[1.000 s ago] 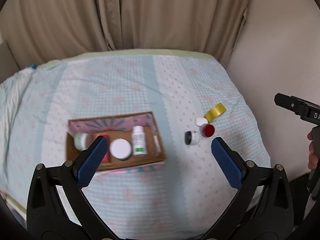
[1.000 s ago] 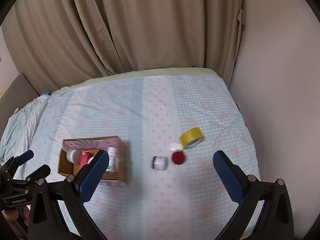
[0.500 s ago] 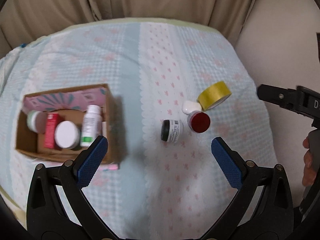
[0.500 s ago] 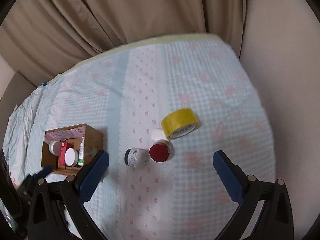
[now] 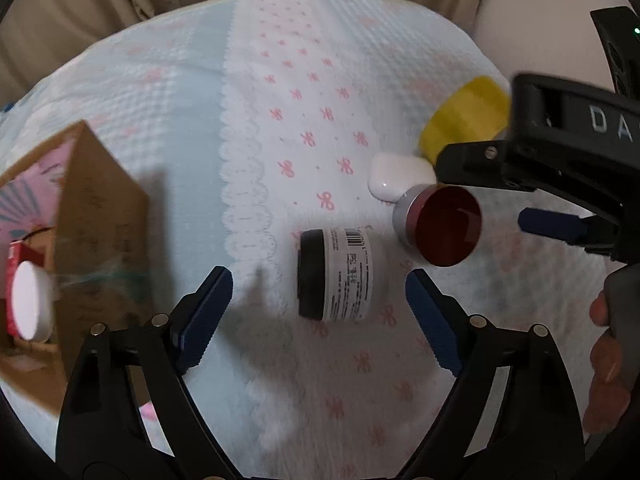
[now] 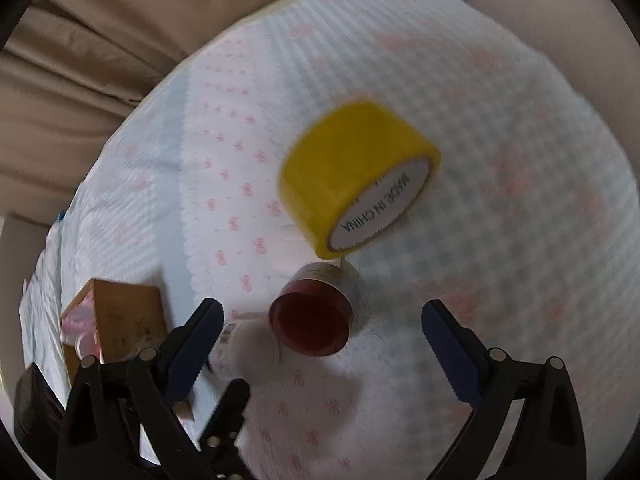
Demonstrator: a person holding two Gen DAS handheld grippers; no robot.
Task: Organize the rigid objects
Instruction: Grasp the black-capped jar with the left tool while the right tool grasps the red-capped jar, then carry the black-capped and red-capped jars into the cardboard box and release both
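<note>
A white jar with a black lid (image 5: 335, 274) lies on its side on the bedspread, between the open fingers of my left gripper (image 5: 318, 312), which hovers just above it. A red-lidded silver tin (image 5: 442, 228) (image 6: 314, 314) lies to its right, with a small white case (image 5: 394, 175) and a yellow tape roll (image 5: 466, 120) (image 6: 356, 178) behind. My right gripper (image 6: 324, 352) is open around the red tin, close above it. The white jar is mostly hidden in the right wrist view.
A cardboard box (image 5: 96, 248) (image 6: 120, 320) with several containers inside stands at the left on the blue-and-white bedspread (image 5: 280, 80). Beige curtains (image 6: 100, 40) hang behind the bed. A wall runs along the right side.
Both grippers have dropped and moved forward toward the loose items. The white jar now sits between the left fingers, the red tin between the right fingers. Both stay open.
</note>
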